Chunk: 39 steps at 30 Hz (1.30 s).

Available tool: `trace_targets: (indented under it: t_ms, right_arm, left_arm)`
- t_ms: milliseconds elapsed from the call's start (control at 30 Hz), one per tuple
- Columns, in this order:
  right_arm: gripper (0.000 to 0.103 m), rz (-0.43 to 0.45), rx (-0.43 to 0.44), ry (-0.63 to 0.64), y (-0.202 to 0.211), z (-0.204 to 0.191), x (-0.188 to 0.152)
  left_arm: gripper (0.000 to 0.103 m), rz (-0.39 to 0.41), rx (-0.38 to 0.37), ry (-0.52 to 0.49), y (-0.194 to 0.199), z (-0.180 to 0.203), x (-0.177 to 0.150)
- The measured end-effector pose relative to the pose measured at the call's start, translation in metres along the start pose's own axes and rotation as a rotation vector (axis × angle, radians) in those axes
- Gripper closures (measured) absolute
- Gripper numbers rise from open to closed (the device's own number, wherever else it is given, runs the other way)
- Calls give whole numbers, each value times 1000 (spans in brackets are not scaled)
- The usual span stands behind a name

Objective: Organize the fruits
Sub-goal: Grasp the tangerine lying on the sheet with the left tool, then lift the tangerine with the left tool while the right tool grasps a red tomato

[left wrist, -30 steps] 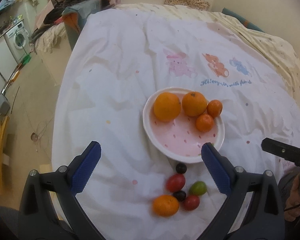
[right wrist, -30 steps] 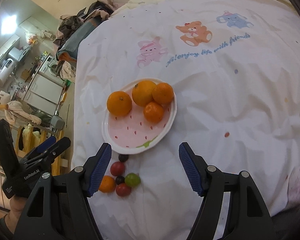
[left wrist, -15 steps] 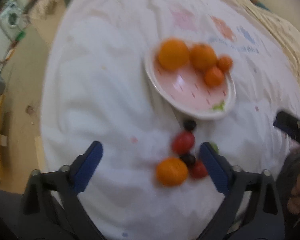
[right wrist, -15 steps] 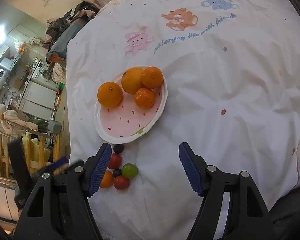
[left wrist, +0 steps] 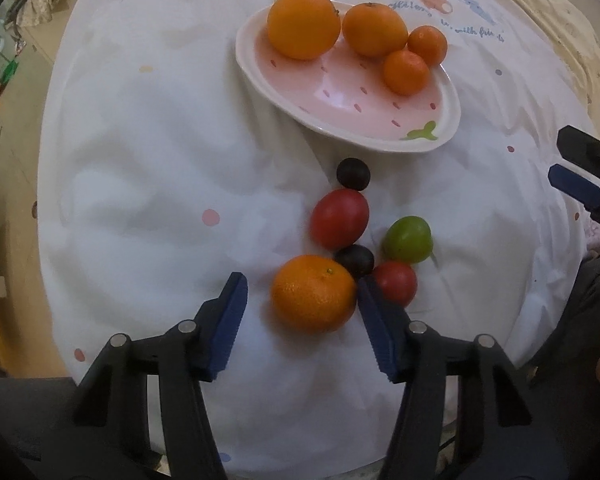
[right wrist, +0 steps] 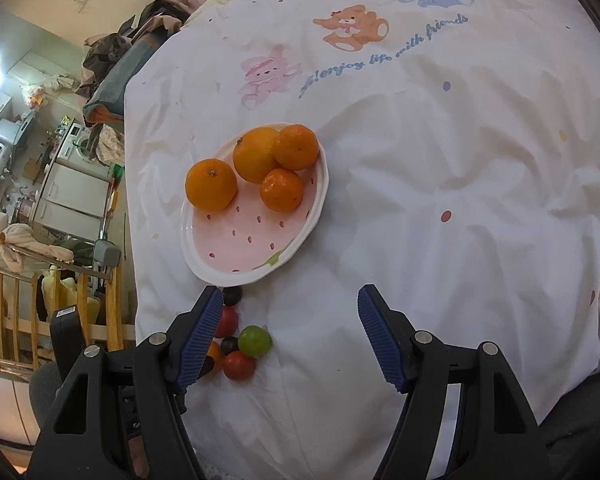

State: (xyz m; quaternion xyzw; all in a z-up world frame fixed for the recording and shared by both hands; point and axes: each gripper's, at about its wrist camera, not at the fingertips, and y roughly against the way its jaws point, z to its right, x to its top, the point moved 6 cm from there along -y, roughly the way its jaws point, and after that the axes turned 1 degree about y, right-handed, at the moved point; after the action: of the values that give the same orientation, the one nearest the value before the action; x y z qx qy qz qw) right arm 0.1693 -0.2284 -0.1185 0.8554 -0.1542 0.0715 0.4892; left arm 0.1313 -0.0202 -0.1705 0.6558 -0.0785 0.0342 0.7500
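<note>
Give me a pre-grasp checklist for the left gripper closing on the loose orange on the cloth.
1. Left gripper open: ok, jaws stand apart.
2. Loose orange between the fingers: ok, though it sits nearer the right finger.
3. Neighbours out of the way: not ok, a dark grape touches the orange and a small red tomato lies just behind the right finger.
4. Room on the plate: ok, its near half is bare, four oranges crowd the far side.
5. Right gripper out of the way: ok, open and off to the side, holding nothing.
6. Fingers low enough to grip: cannot tell.
</note>
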Motion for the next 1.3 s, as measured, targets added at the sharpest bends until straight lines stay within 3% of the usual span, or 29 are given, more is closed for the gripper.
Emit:
trace_targets:
  t_ms: [100,200,300,500,700,1000,1133,1300]
  right_arm:
    - [30,7,-1,-8,2,2,1]
    - [30,12,0,-16,3,3,2]
    - [30,10,-3,-13,3,4,1]
    - [30,2,-14,0,1,2,1]
    - [30,-9,-45,39,-3,-2,-4]
    - [30,-49,-38,28,-12,-3,-19]
    - [31,-113,-2,20,-23,-10,-38]
    - [41,-211,52,26,-46,-30,-61]
  left_arm:
    - [62,-24,-32,3,-6,2,-2]
    - [63,-1,-10,-22,0,2,0]
    - [63,46,8,-28,13,3,3]
    - [63,232,28,-4,57,-8,20]
    - [64,287,58,64,69,-24,27]
    - [63,292,69,138,70,-33,32]
    - [63,276,65,209,69,-46,31]
    - [63,245,27,258,64,-50,30]
